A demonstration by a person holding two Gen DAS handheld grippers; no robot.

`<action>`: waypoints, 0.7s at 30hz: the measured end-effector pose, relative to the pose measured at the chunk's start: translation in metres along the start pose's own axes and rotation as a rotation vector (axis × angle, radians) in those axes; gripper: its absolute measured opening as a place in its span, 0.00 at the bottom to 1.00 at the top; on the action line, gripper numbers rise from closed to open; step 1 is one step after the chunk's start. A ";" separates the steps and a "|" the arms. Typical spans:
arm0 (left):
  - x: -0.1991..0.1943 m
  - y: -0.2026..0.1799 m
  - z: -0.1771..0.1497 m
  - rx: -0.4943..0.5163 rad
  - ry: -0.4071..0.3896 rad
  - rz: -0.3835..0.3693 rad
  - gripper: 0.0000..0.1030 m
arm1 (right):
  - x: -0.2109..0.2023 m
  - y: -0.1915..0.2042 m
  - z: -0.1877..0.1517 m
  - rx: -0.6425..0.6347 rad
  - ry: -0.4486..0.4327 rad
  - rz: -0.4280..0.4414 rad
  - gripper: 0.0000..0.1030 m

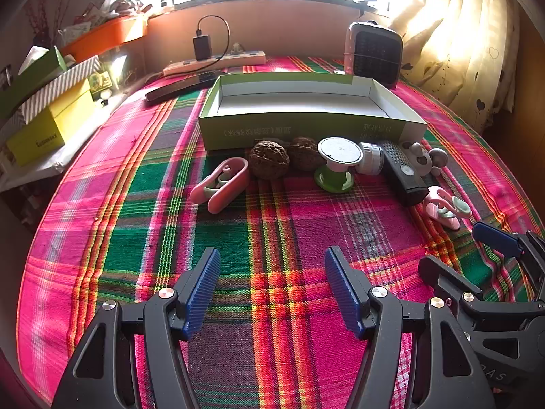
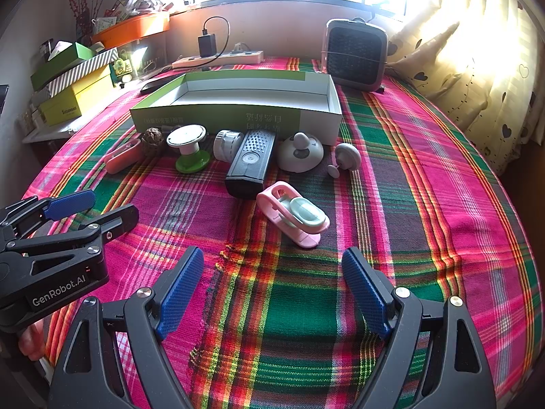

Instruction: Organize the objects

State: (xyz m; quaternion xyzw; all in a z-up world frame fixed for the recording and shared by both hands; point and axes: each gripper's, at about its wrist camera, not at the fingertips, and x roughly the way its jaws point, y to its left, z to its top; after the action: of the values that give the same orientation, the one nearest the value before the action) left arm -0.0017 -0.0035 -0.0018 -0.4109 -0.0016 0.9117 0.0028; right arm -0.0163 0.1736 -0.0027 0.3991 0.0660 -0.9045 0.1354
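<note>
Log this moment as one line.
left gripper open, empty | right gripper open, empty | green box empty | items on plaid cloth untouched

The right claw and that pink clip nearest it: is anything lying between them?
No. In the right wrist view only bare plaid cloth lies between the open right claw and the pink clip.
</note>
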 end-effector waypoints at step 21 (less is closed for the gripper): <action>0.001 0.001 0.000 0.051 0.018 -0.044 0.61 | -0.007 -0.016 -0.001 -0.037 -0.012 0.038 0.81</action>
State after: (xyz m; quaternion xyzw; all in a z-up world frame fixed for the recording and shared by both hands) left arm -0.0025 -0.0040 -0.0024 -0.4188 0.0129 0.9074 0.0333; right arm -0.0159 0.1903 0.0019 0.3922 0.0742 -0.9028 0.1603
